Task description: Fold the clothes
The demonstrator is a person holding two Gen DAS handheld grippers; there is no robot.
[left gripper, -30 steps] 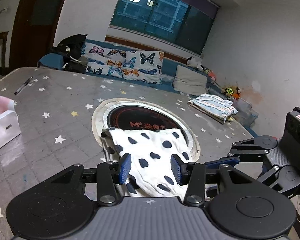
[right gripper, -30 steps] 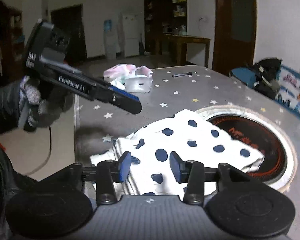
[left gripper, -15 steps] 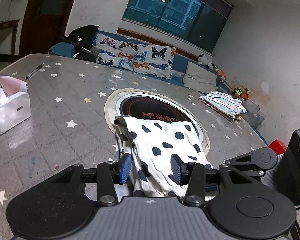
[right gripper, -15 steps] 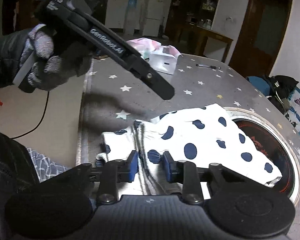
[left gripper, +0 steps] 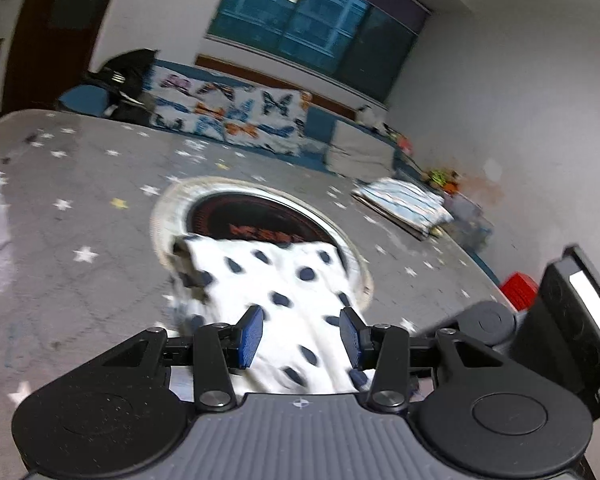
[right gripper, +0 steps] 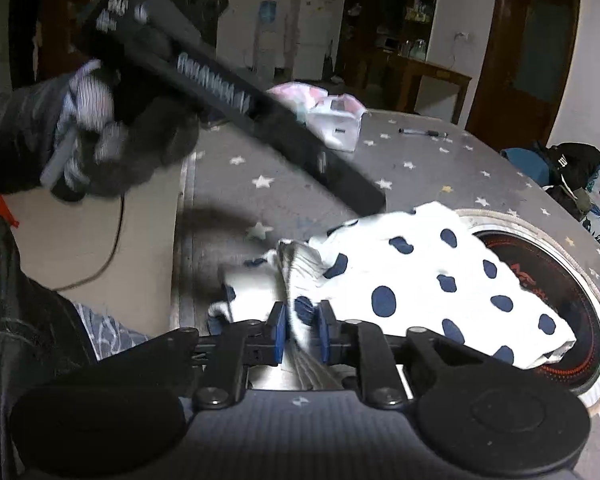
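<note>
The right gripper (right gripper: 302, 334) has its fingers (right gripper: 279, 334) drawn narrow; they have just been closing, and a bunched grey-white fold of the spotted cloth (right gripper: 412, 276) now sits pinched between the blue pads at its near edge. The left gripper (left gripper: 298, 338) has its fingers (left gripper: 249, 336) set moderately apart above the same cloth (left gripper: 260, 280); the fabric shows in the gap, but the pads do not press on it. In the right wrist view that left gripper (right gripper: 364, 200) slants down from a gloved hand (right gripper: 96, 140), its tip right at the far edge of the cloth — whether it touches I cannot tell.

The cloth — white with dark blue dots — lies on the grey, star-patterned desk (left gripper: 80, 200), near the front edge, its far end draped over the rim of a round inset burner (left gripper: 256, 220). Farther out on the desk sit a white bag (right gripper: 336, 120), a pen (right gripper: 422, 133) and a folded striped cloth (left gripper: 404, 204). Beyond the desk runs a sofa with butterfly cushions (left gripper: 236, 112).
</note>
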